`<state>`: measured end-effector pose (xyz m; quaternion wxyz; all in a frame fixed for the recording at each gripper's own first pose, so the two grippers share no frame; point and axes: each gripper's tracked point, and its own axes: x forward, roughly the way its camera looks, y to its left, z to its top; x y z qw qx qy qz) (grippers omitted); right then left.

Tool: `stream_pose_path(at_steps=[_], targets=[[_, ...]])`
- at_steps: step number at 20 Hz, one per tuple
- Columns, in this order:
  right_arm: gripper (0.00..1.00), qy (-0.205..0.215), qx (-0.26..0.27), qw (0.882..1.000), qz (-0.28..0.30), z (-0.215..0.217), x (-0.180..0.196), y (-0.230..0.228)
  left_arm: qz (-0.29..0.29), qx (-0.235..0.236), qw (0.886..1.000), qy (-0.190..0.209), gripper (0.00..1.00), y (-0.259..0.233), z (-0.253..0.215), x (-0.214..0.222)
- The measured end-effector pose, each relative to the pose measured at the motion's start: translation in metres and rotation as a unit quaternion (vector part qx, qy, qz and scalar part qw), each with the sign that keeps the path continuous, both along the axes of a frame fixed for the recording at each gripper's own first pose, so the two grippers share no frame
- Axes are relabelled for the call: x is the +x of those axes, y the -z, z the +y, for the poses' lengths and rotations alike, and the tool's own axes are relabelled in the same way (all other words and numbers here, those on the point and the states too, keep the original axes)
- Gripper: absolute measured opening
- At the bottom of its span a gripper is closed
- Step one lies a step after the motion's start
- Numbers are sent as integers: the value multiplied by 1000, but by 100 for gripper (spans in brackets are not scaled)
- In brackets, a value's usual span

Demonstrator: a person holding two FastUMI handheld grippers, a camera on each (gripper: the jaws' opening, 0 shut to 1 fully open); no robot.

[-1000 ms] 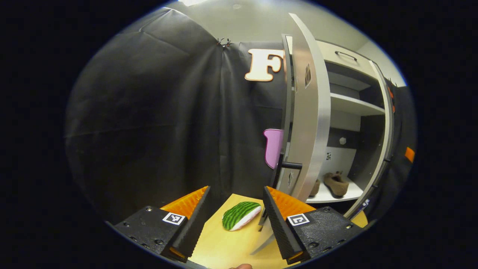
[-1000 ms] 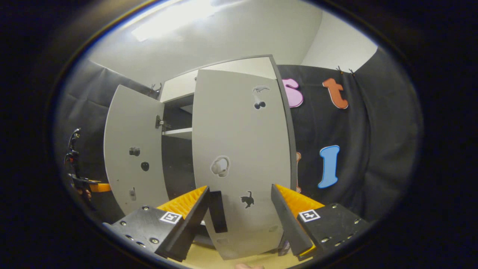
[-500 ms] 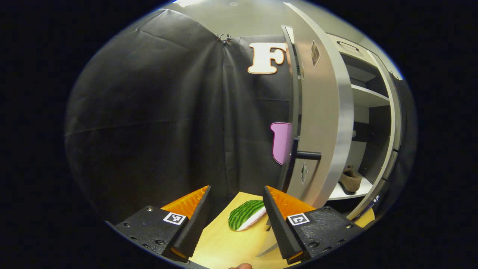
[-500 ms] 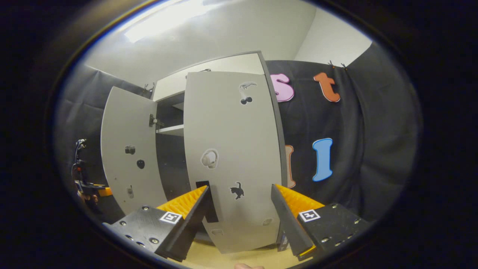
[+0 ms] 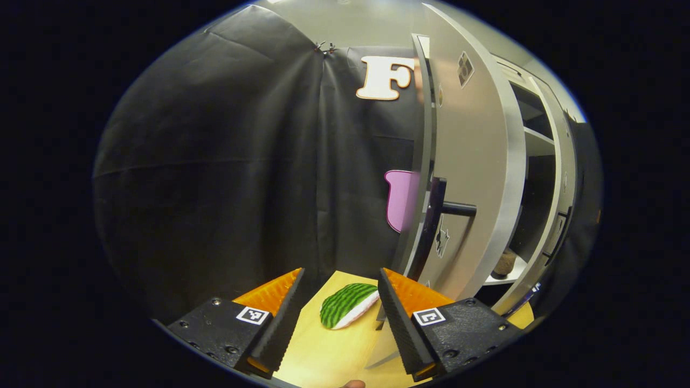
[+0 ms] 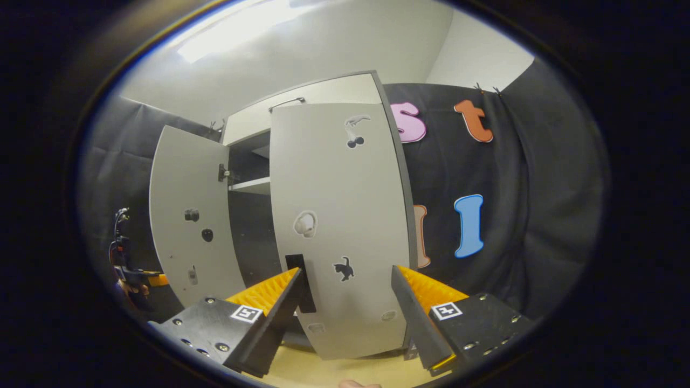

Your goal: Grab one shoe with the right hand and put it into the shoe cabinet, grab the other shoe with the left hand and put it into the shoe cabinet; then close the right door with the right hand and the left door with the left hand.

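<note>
In the left gripper view my left gripper [image 5: 340, 275] is open and empty, low beside the grey cabinet's left door [image 5: 469, 161]. That door stands ajar with its black handle [image 5: 455, 207] up and to the right of my fingers. Through the narrow gap a brown shoe [image 5: 505, 263] sits on the bottom shelf. In the right gripper view my right gripper [image 6: 346, 272] is open in front of the right door [image 6: 345, 205], which stands almost shut. Its black handle [image 6: 296, 264] is just above my left finger. The left door [image 6: 186, 215] hangs partly open.
A green striped watermelon-slice toy [image 5: 347, 304] lies on the wooden table [image 5: 334, 355] between my left fingers. A white shelf [image 6: 250, 186] shows inside the cabinet. The other gripper and a hand [image 6: 132, 275] are at the far left of the right gripper view.
The left door has swung further toward shut, narrowing the gap so one shoe is hidden. The right door has moved slightly closer to shut. Both grippers stay open.
</note>
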<state>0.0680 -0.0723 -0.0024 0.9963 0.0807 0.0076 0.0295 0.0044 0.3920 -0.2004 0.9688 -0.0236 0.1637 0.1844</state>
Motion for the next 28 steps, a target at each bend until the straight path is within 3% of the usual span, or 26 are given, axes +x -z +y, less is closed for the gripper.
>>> stream_pose_path(at_steps=[1, 3, 16, 28], targets=[[98, 0, -2, 1000, 0, -1, 0, 0, -2, -2, 1000, -1, 77, 1, -1, 1], [96, -1, 0, 1000, 1, -1, 1, 1, -3, -6, 1000, 2, 82, 2, -4, 0], [96, -10, 19, 1000, 3, 13, 8, 9, -5, -32, 994, 106, 82, 8, -74, 12], [98, 33, 26, 999, 13, -21, -4, 18, 3, -72, 974, 213, 82, 33, -172, 63]])
